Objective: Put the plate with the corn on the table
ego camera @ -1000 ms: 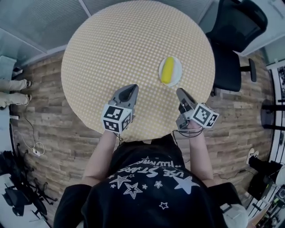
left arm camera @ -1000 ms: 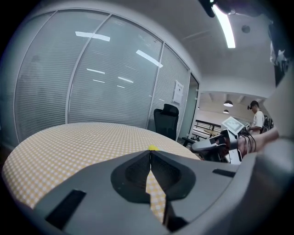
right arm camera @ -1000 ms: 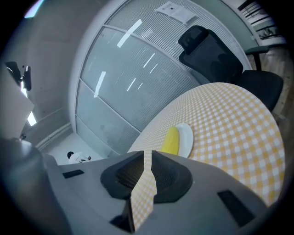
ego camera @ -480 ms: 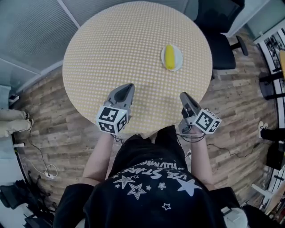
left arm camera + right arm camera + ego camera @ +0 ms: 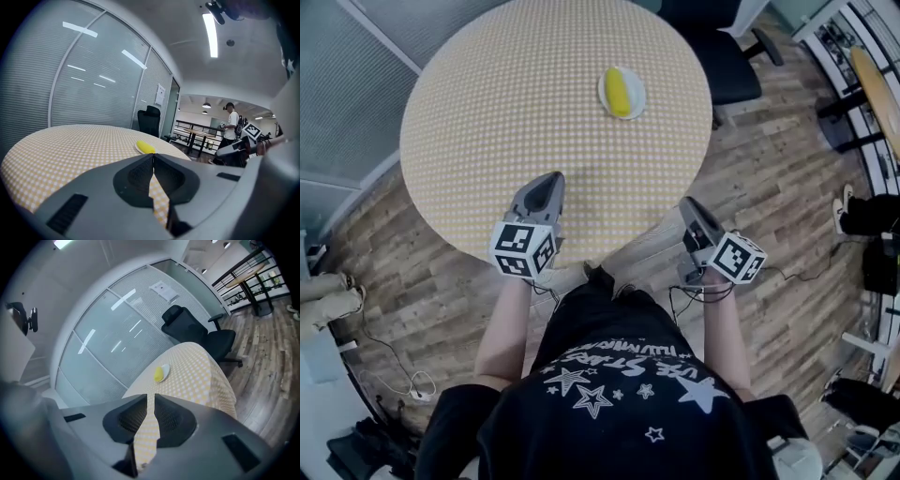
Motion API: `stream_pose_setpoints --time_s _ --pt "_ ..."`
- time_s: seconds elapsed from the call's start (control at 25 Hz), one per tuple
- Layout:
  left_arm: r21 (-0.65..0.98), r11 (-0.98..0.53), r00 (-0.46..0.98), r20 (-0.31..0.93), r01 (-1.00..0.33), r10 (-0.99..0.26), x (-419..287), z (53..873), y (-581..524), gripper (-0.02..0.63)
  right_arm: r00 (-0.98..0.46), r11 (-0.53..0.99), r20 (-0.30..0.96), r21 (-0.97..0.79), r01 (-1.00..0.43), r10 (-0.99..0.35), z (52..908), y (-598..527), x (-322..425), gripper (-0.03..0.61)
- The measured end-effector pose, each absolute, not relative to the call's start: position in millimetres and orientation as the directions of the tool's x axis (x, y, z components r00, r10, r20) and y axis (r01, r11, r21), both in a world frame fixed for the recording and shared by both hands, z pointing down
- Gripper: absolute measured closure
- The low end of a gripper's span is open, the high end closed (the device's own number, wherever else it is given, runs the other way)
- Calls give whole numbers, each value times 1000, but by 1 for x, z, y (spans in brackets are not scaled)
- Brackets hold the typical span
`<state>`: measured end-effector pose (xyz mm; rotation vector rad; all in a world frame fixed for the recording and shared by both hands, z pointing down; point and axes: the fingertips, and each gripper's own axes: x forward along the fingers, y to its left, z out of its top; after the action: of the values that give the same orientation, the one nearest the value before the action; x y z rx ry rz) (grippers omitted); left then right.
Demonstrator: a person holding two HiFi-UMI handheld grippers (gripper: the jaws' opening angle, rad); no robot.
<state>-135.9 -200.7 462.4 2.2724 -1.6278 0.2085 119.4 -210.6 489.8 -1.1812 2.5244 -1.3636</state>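
Note:
A small white plate (image 5: 622,92) with a yellow corn cob (image 5: 618,92) rests on the far right part of the round table (image 5: 487,112), which has a yellow checked cloth. My left gripper (image 5: 551,178) hovers over the table's near edge, shut and empty. Off the table's edge, over the wooden floor, my right gripper (image 5: 685,202) is shut and empty too. In the left gripper view the corn (image 5: 146,147) lies well beyond the left gripper (image 5: 153,155). From the right gripper (image 5: 151,395) the plate (image 5: 165,371) looks small and distant.
A black office chair (image 5: 712,47) stands behind the table on the right. A glass wall with blinds (image 5: 356,66) runs along the left. Another person (image 5: 231,124) stands far off in the room. A second table (image 5: 877,84) is at the right edge.
Both grippers have drawn back from the plate toward the table's near edge; the right one now hangs off the table. The plate with the corn has stayed put.

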Motion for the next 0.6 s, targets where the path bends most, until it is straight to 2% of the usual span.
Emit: stream_pose_setpoints --time_s 0.32,0.6 --pt "174 -283 326 315 -943 -891 -109 459 -157 606 -795 419 242 -745 -519 -556 484 -164 102 523" --pt "155 -291 326 315 -944 -891 -85 449 -85 606 -804 445 215 -739 -505 -555 473 -92 129 525"
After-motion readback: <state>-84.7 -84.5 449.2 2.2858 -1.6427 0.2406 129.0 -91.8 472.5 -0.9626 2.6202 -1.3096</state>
